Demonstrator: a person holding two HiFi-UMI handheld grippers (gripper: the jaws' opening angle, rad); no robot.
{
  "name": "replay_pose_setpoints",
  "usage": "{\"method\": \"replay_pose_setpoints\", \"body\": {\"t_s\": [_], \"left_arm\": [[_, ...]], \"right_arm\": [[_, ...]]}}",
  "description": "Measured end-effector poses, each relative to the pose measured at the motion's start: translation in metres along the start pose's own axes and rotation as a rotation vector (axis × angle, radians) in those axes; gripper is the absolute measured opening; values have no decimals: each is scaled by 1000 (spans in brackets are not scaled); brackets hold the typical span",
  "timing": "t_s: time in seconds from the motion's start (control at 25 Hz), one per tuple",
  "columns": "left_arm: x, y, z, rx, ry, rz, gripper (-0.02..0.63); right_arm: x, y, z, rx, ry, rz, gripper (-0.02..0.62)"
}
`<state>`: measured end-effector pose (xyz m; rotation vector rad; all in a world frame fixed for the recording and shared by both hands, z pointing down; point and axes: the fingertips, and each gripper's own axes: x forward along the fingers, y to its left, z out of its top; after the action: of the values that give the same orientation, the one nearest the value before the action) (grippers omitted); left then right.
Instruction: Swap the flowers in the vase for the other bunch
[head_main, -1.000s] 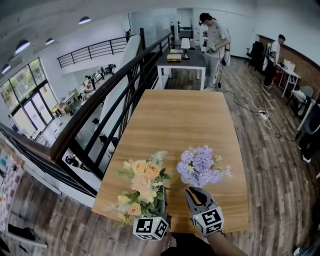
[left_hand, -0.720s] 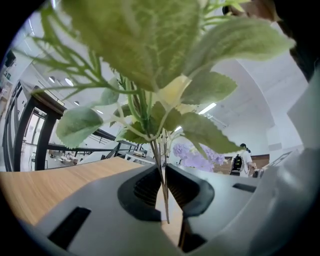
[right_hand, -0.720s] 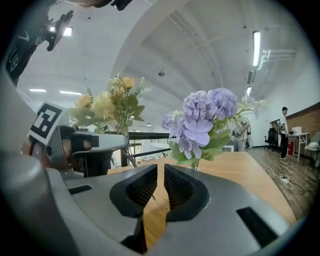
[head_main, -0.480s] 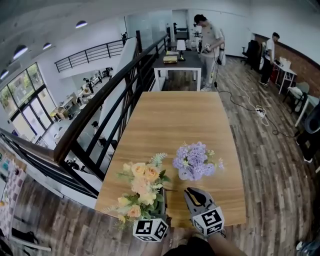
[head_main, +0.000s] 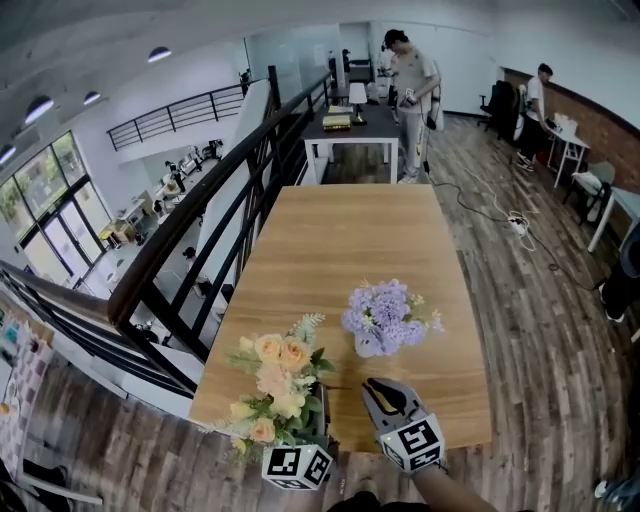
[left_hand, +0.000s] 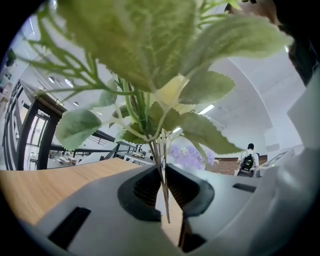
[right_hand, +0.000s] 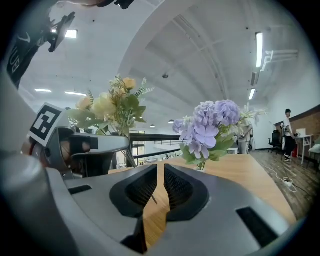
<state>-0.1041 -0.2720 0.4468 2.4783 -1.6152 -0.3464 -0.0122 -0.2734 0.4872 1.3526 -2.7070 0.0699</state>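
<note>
The purple flowers (head_main: 385, 316) were seen in the head view standing in a small vase (head_main: 366, 347) on the wooden table (head_main: 350, 240), toward its near end. The peach and yellow bunch (head_main: 273, 385) was held up just left of them, at the table's near left corner, by the left gripper (head_main: 325, 408). The right gripper (head_main: 378, 392) was poised just in front of the vase and apart from it. A black railing (head_main: 215, 215) ran along the table's left side, and two people (head_main: 412, 80) were visible far beyond the table. In the left gripper view, the thin green stems (left_hand: 161, 170) of the peach and yellow bunch were pinched between the nearly closed jaws, with broad leaves filling the upper frame and the purple flowers glimpsed behind the stems. In the right gripper view, the jaws were brought together with nothing gripped between them. The purple flowers were seen upright in the vase just ahead and slightly right. The peach and yellow bunch was seen raised to the left in the left gripper.
</note>
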Motion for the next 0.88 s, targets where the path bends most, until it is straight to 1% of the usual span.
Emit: {"method": "replay_pose_setpoints", "body": {"t_s": [0.28, 0.68, 0.88], "left_arm": [[-19, -16, 8, 9, -11, -20, 38], [-61, -33, 18, 9, 4, -32, 37], [-73, -40, 20, 14, 3, -37, 38]], "right_arm": [[-21, 9, 9, -13, -14, -10, 60], [-54, 39, 21, -23, -21, -9, 60], [-65, 44, 25, -18, -38, -19, 60]]}}
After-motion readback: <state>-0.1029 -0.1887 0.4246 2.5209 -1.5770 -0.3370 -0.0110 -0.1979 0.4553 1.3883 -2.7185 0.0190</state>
